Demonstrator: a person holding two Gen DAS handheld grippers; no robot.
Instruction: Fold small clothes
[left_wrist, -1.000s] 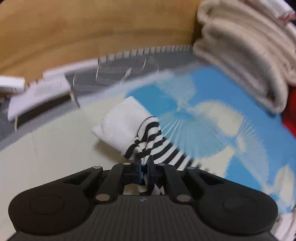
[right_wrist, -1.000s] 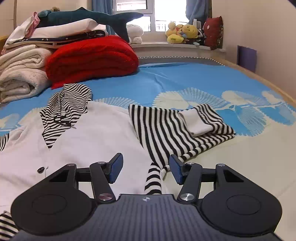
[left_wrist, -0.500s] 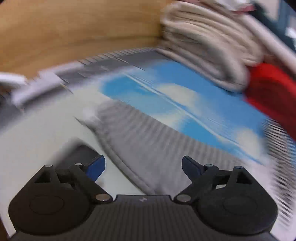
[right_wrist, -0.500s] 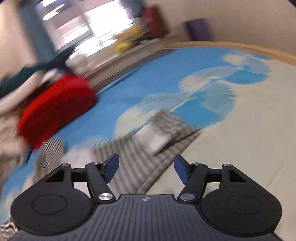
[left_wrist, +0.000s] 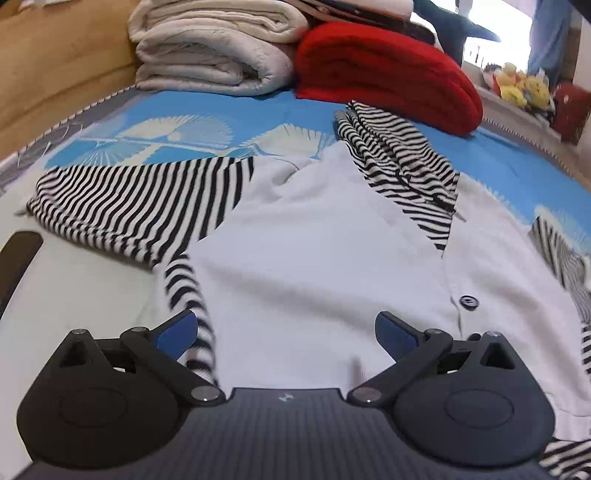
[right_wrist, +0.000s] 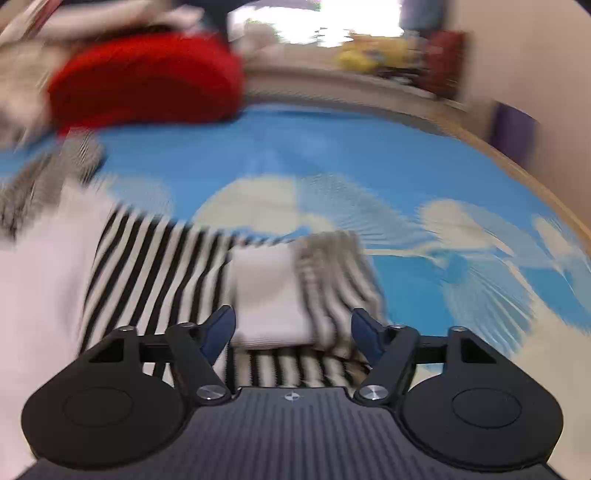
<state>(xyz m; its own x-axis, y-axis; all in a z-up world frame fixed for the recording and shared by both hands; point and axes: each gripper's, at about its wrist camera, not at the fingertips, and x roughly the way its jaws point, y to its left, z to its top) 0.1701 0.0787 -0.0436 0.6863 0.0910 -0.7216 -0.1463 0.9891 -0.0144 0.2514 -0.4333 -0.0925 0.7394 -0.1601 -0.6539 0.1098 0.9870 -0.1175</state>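
1. Your left gripper (left_wrist: 286, 332) hangs over the white front of the small cardigan (left_wrist: 314, 266), which lies spread flat on the blue and cream bedspread (left_wrist: 192, 107). Its jaws have just been opening and now stand wide, with nothing pinched between them.
2. The striped sleeve (left_wrist: 147, 199) on the cardigan's left side lies folded back along the cardigan's edge; a narrow striped band (left_wrist: 192, 306) runs down from it past your left fingertip (left_wrist: 177, 332).
3. The striped collar (left_wrist: 399, 162) sits at the cardigan's far end, and a dark button (left_wrist: 469, 302) shows on the front, just beyond your right fingertip in that view.
4. Your right gripper (right_wrist: 293, 328) is over the cardigan's other sleeve (right_wrist: 155, 273), which is folded with its white cuff (right_wrist: 266, 291) on top. Its jaws have just been opening and stand fairly wide; the cuff shows between the tips, not pressed. The view is blurred.
5. Beyond the cardigan's collar lie a red folded blanket (left_wrist: 384, 70) and a stack of cream blankets (left_wrist: 214, 48).
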